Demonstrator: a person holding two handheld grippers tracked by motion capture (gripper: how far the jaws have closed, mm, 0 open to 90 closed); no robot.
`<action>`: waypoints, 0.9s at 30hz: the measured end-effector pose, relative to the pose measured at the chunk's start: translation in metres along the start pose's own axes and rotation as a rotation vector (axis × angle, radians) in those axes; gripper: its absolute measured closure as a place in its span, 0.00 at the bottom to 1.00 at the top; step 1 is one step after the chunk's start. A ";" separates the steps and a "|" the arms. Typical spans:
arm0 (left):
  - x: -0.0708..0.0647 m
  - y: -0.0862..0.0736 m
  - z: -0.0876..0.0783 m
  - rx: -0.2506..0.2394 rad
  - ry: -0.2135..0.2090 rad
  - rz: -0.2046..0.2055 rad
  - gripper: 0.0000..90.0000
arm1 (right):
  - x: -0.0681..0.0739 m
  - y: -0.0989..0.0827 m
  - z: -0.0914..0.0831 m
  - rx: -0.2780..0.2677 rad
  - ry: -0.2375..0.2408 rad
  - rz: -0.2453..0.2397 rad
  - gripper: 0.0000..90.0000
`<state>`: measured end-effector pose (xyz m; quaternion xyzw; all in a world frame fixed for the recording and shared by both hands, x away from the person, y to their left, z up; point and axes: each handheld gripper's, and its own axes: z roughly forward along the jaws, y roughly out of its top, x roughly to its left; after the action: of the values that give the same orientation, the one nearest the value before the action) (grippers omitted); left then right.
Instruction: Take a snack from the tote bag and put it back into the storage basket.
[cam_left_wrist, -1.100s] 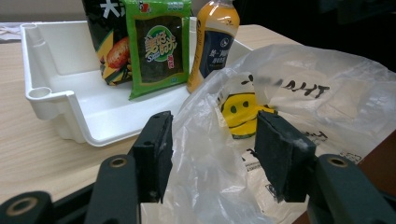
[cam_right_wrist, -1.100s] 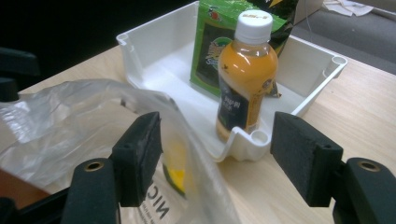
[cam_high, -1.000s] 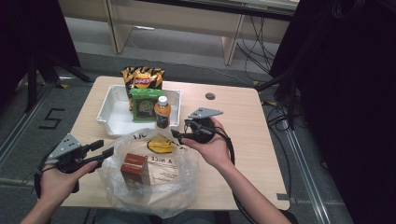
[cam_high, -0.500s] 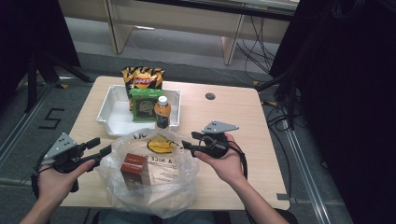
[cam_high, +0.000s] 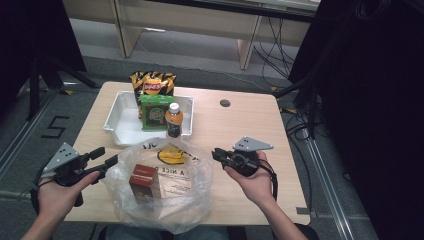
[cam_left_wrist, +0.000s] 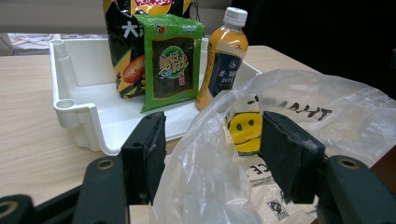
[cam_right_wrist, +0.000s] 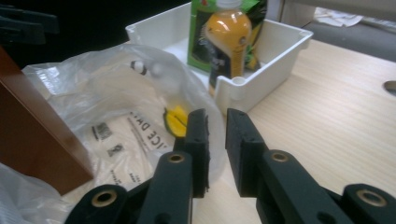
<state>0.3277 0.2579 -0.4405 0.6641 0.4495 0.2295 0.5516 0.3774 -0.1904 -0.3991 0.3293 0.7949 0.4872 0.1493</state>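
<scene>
Two grippers flank the clear plastic bag (cam_high: 165, 185) at lower centre: left gripper (cam_high: 107, 159) open astride its rim; right gripper (cam_high: 216, 153) closing, nearly shut, empty.

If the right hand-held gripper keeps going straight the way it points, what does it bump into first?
Probably the clear plastic bag with the yellow smiley face: the right hand-held gripper has its nearly closed jaws right at the bag's edge, nothing pinched that I can see. Farther along stands the white plastic tray, though depth is hard to judge.

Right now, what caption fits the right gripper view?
Right gripper, jaws nearly closed, at the plastic bag's edge beside the white tray.
</scene>
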 end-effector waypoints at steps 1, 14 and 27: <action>0.000 -0.001 0.000 0.004 0.001 0.000 0.45 | -0.001 -0.001 -0.002 -0.021 -0.022 -0.003 0.90; -0.004 0.002 -0.002 -0.010 -0.011 -0.001 0.46 | -0.014 -0.012 -0.007 -0.002 -0.074 0.008 0.97; -0.030 0.011 -0.019 -0.065 -0.051 0.013 0.44 | -0.022 -0.014 -0.009 -0.024 -0.077 0.038 0.94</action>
<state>0.3015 0.2423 -0.4192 0.6545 0.4232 0.2304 0.5826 0.3833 -0.2153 -0.4089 0.3610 0.7764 0.4864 0.1742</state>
